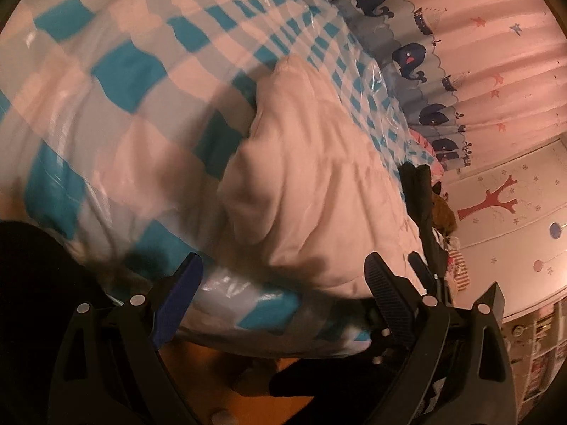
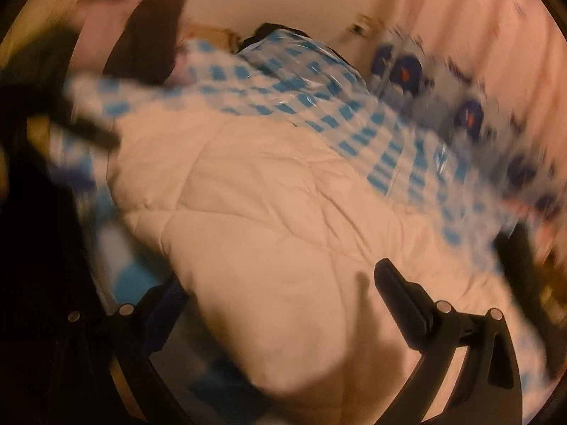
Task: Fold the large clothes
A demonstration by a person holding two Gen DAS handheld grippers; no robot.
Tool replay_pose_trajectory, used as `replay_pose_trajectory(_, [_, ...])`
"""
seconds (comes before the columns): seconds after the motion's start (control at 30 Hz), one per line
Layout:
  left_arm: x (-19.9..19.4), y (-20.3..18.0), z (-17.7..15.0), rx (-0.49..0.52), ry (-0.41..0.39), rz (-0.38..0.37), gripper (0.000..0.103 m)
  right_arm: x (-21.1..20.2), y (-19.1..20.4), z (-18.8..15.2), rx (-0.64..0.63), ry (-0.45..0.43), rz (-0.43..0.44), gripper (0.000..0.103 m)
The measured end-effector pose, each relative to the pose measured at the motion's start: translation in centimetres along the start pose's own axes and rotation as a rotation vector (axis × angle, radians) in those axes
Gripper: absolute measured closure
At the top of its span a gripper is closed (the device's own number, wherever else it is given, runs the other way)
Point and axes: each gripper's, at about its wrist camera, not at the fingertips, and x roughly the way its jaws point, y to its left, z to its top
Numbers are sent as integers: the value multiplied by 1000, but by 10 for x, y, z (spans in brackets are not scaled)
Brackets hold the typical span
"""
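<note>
A pale, quilted padded garment (image 1: 312,184) lies bunched on a bed with a blue-and-white checked cover (image 1: 117,71) under clear plastic. My left gripper (image 1: 283,276) is open just above the bed's near edge, its fingers straddling the garment's lower hem without touching it. In the right wrist view the same garment (image 2: 255,212) fills the middle, blurred by motion. My right gripper (image 2: 280,294) is open over it, the right finger (image 2: 400,304) above the cloth and the left finger partly hidden behind a fold.
A curtain with dark whale prints (image 1: 411,60) hangs along the far side of the bed. Dark clothing (image 1: 421,205) is heaped at the bed's right end. Wooden floor (image 1: 219,372) shows below the bed edge. A dark pillow (image 2: 149,35) lies at the head.
</note>
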Motion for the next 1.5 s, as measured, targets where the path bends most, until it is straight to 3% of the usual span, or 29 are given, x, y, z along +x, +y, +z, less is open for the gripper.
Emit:
replay_pose_trajectory(0.13, [16, -11, 6, -7, -4, -67, 14, -4, -14, 0, 127, 16, 79, 6])
replay_pose_trajectory(0.27, [43, -21, 27, -28, -32, -25, 10, -12, 0, -3, 82, 34, 112, 6])
replay_pose_trajectory(0.33, [46, -19, 34, -97, -50, -29, 10, -33, -10, -4, 114, -15, 140, 6])
replay_pose_trajectory(0.47, [18, -42, 28, -1, -156, -91, 10, -63, -54, -11, 216, -83, 10, 6])
replay_pose_trajectory(0.53, [23, -45, 30, 42, -145, -58, 10, -47, -78, -20, 274, -1, -75, 6])
replay_pose_trajectory(0.57, [38, -40, 35, 30, -95, -20, 10, -21, -88, -32, 294, 134, -98, 6])
replay_pose_trajectory(0.6, [47, -34, 38, 7, -58, -5, 10, -1, -94, -40, 312, 220, -48, 6])
replay_pose_trajectory(0.67, [57, -14, 40, -94, -11, 8, 10, -2, -100, -46, 362, 197, 3, 6])
replay_pose_trajectory(0.73, [49, -9, 40, -113, -47, -33, 10, -24, -104, -40, 362, 103, -1, 6])
replay_pose_trajectory(0.8, [49, -8, 42, -94, -69, -6, 10, -42, -121, -39, 396, 36, -106, 6])
replay_pose_trajectory(0.87, [62, -2, 50, -118, -55, -17, 10, -32, -149, -50, 463, 108, -194, 6])
replay_pose_trajectory(0.9, [66, 0, 52, -129, -59, -42, 10, -11, -164, -64, 495, 225, -204, 5])
replay_pose_trajectory(0.93, [68, -2, 53, -133, -69, -61, 10, 3, -169, -74, 505, 287, -145, 6])
replay_pose_trajectory(0.97, [65, -8, 54, -130, -92, -71, 10, 6, -175, -75, 521, 292, -107, 6])
replay_pose_trajectory(1.0, [60, -17, 54, -97, -120, -88, 10, 1, -178, -69, 527, 292, -99, 6])
replay_pose_trajectory(1.07, [61, -31, 54, -15, -141, -56, 10, -19, -184, -47, 545, 164, -76, 6])
replay_pose_trajectory(1.13, [81, -25, 62, -33, -84, -5, 10, -28, -191, -23, 570, 39, -139, 6])
replay_pose_trajectory(1.2, [97, -9, 69, -109, -59, -16, 8, -12, -198, -17, 587, 47, -176, 6])
replay_pose_trajectory(1.3, [101, -14, 76, -122, -81, -17, 8, 54, -200, -40, 587, 152, -193, 5])
replay_pose_trajectory(1.33, [93, -20, 76, -115, -123, -53, 9, 62, -194, -46, 568, 117, -222, 5])
replay_pose_trajectory(1.4, [71, -40, 69, -38, -216, -79, 15, 59, -191, -41, 544, 135, -217, 6])
replay_pose_trajectory(1.43, [64, -52, 66, 17, -239, -75, 16, 48, -193, -38, 564, 104, -164, 6])
replay_pose_trajectory(1.5, [67, -65, 65, 89, -247, -27, 15, 21, -191, -40, 599, 17, -159, 6])
